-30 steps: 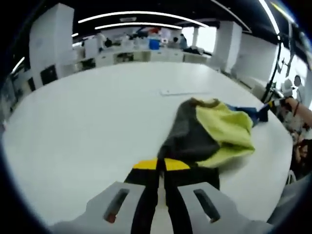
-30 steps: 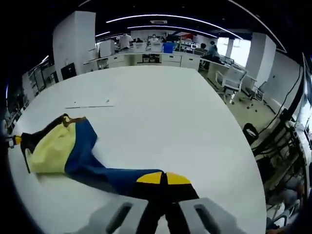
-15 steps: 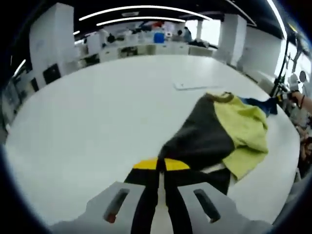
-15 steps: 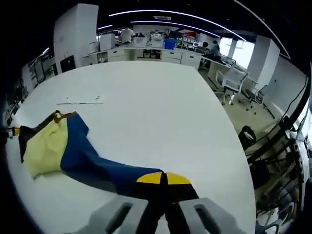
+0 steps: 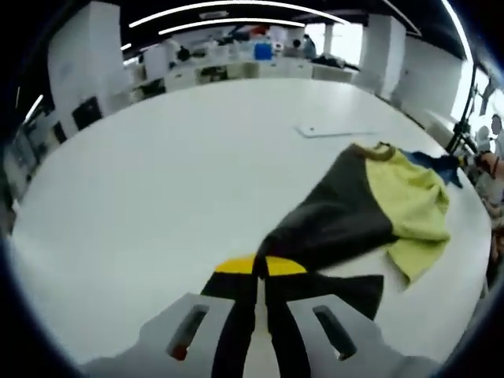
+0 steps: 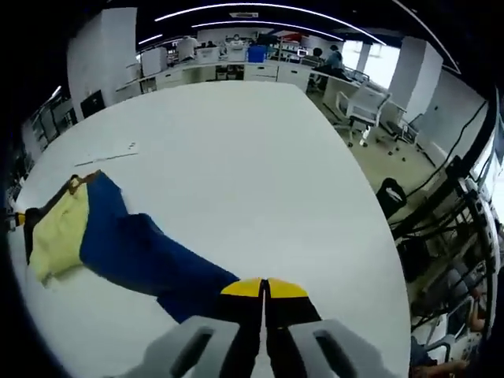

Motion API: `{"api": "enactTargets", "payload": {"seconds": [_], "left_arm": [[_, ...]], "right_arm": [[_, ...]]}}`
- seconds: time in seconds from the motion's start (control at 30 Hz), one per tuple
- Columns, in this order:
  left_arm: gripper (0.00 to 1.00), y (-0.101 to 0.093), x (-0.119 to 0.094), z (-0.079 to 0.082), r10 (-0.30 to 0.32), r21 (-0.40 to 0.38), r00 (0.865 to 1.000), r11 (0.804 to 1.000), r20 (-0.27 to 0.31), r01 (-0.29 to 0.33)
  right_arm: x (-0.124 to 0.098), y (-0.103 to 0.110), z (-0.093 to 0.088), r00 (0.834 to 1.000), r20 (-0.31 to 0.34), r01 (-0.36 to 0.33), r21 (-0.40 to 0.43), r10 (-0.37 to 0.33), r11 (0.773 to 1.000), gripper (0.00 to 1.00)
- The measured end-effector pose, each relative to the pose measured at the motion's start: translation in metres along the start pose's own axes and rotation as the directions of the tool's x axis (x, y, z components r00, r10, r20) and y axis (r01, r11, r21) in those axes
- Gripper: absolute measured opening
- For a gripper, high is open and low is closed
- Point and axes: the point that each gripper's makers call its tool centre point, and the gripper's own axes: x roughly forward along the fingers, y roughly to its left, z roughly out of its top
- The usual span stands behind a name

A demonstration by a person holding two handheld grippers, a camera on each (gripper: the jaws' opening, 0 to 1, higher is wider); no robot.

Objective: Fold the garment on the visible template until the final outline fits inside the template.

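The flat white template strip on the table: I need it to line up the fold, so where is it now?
The template strip lies on the white table just beyond the garment's collar in the left gripper view, upper right of centre.

The garment (image 5: 370, 209) is way more stretched out than a second ago, pulled longer and flatter between the left gripper (image 5: 261, 269) and right gripper (image 6: 265, 288), with fewer bunched folds.
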Motion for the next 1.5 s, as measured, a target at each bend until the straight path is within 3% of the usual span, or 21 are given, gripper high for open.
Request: {"api": "enactTargets", "payload": {"seconds": [0.03,0.1,0.17,0.2,0.27,0.37,0.43,0.5,0.57,0.77,0.9,1.03,1.3,1.5], "left_arm": [[0.0,0.003,0.0,0.0,0.012,0.03,1.0,0.999,-0.004,-0.012],[0.0,-0.003,0.0,0.003,-0.019,0.011,1.0,1.0,0.012,0.018],[0.0,-0.007,0.001,0.007,-0.02,0.019,0.999,1.0,0.027,0.019],[0.0,-0.006,0.002,0.007,-0.006,0.06,1.0,0.998,0.02,0.005],[0.01,-0.006,0.003,0.008,0.015,0.104,1.0,0.994,0.011,-0.016],[0.14,-0.012,0.0,0.015,0.012,0.111,0.999,0.994,0.033,-0.016],[0.26,-0.017,-0.003,0.026,0.016,0.177,0.997,0.984,0.073,-0.029],[0.29,-0.029,-0.007,0.032,-0.019,0.207,0.995,0.978,0.095,-0.001],[0.33,-0.043,-0.01,0.039,-0.065,0.179,0.989,0.983,0.132,0.041],[0.5,-0.075,-0.022,0.046,-0.143,0.229,0.975,0.968,0.172,0.102],[0.64,-0.107,-0.032,0.048,-0.239,0.207,0.949,0.958,0.207,0.197],[0.72,-0.129,-0.04,0.046,-0.272,0.222,0.938,0.949,0.214,0.225],[0.8,-0.171,-0.047,0.039,-0.338,0.248,0.913,0.927,0.228,0.281],[0.81,-0.195,-0.046,0.029,-0.35,0.268,0.91,0.92,0.224,0.288]], "right_arm": [[0.001,0.003,0.0,1.0,0.006,-0.025,0.02,0.025,0.999,0.0],[-0.002,0.013,0.005,0.994,0.057,-0.097,0.118,0.09,0.988,0.0],[-0.004,0.014,0.003,0.996,0.045,-0.077,0.065,0.074,0.995,0.0],[-0.004,0.016,0.003,0.996,0.045,-0.081,0.053,0.079,0.995,0.0],[-0.004,0.028,0.006,0.991,0.06,-0.123,0.075,0.119,0.99,0.0],[-0.009,0.04,0.011,0.985,0.083,-0.154,0.066,0.148,0.986,0.0],[-0.015,0.053,0.017,0.976,0.106,-0.196,0.051,0.189,0.979,0.0],[-0.021,0.063,0.02,0.968,0.121,-0.225,0.037,0.219,0.974,0.0],[-0.027,0.077,0.024,0.953,0.14,-0.277,0.026,0.271,0.961,0.0],[-0.042,0.099,0.028,0.934,0.159,-0.321,-0.018,0.32,0.947,0.27],[-0.053,0.116,0.029,0.916,0.173,-0.359,-0.054,0.363,0.932,0.41],[-0.061,0.131,0.027,0.899,0.181,-0.388,-0.088,0.398,0.917,0.53],[-0.078,0.166,0.024,0.861,0.194,-0.446,-0.156,0.471,0.881,0.7],[-0.089,0.191,0.016,0.835,0.189,-0.489,-0.179,0.517,0.854,0.76]]}}
